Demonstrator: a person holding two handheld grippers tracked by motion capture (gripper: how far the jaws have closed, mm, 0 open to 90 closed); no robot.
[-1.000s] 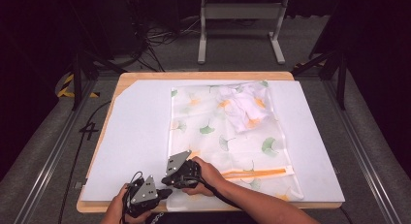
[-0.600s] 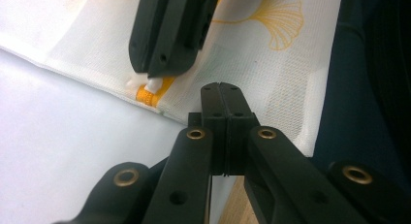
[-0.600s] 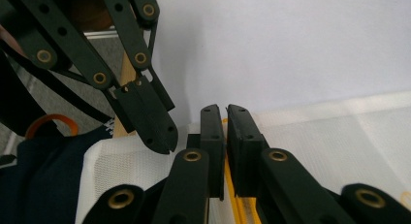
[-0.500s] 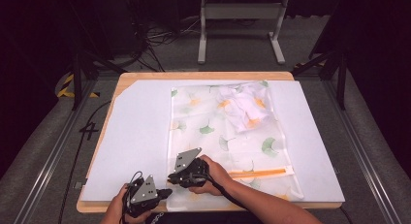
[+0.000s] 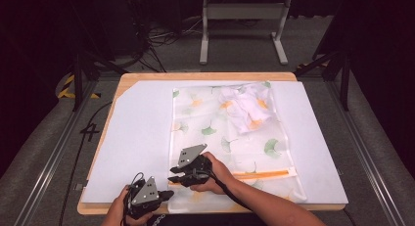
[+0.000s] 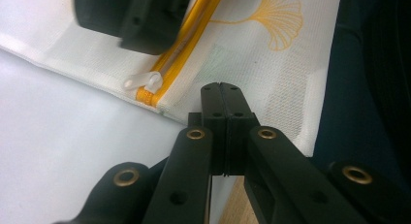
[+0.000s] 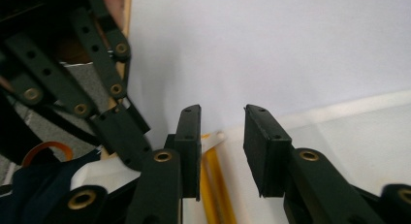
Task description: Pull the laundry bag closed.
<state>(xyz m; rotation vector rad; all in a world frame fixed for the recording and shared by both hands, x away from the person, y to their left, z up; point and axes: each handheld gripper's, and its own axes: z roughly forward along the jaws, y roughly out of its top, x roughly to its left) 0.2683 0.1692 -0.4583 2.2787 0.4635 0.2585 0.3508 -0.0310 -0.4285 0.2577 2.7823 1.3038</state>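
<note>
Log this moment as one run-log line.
left tool: shut on white ginkgo-print mesh zip bag corner | right tool: open, jaws just opening, over orange zipper end

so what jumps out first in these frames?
The white mesh bag printed with ginkgo leaves, flat on the white sheet, a crumpled cloth inside its far end. At its near edge both grippers meet at the orange zipper: the left gripper shut on the bag's corner, the right gripper open above the zipper's white pull.
</note>
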